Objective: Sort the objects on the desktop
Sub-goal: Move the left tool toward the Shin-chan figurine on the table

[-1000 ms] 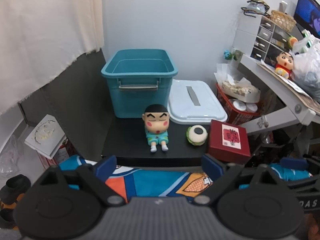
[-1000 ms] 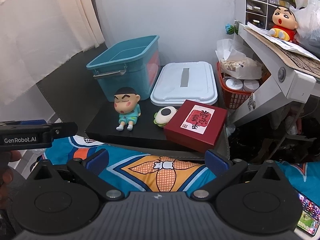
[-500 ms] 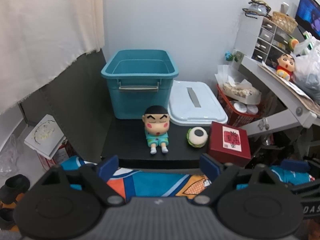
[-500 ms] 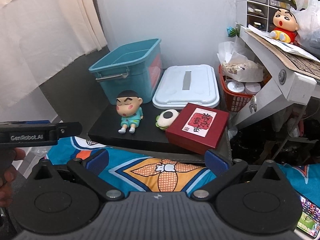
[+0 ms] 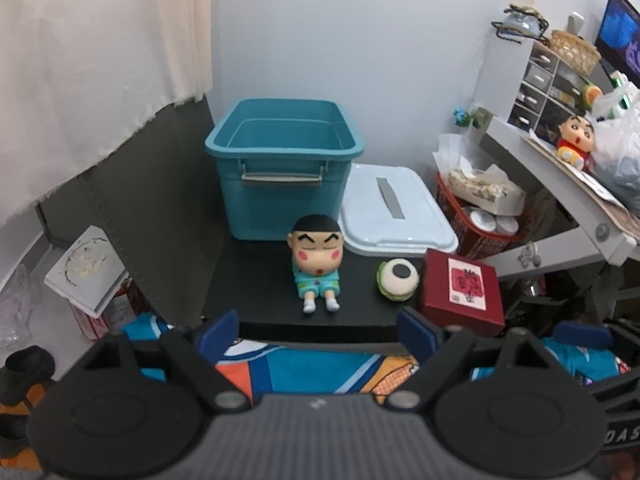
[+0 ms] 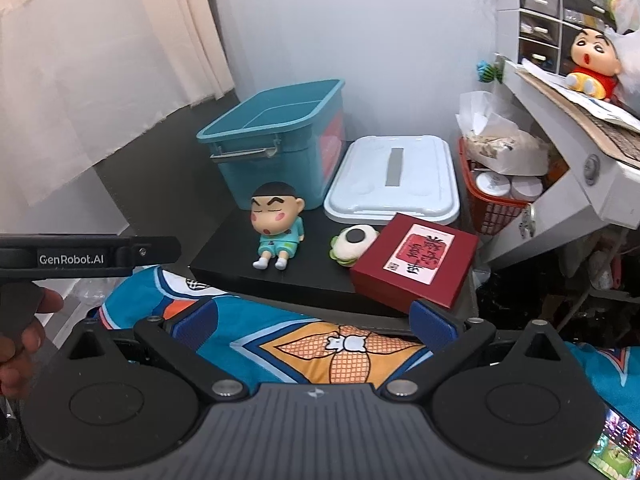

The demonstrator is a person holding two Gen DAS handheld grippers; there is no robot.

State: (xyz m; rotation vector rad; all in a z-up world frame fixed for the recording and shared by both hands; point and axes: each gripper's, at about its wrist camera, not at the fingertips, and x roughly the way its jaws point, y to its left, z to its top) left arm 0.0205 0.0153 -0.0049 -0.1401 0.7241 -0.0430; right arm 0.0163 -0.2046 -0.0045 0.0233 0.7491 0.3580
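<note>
Black table [image 5: 256, 304]: bin [image 5: 282, 160] upper centre, figure [image 5: 316, 264], toy [image 5: 397, 280], box [image 5: 460, 292] at right front edge; left front bare. Left gripper [image 5: 318, 328] wide, just narrowing, nothing between; right gripper [image 6: 314, 320] wide, empty.

You face a pale wall [image 5: 360, 32], with a cream curtain [image 5: 100, 60] left of it and white drawers [image 5: 536, 80] to its right.

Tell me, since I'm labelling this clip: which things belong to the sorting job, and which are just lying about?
For the job: blue bin, white lid, boy figure, round toy, red box.

Lying about: red basket, drawer unit, plush doll, curtain.
</note>
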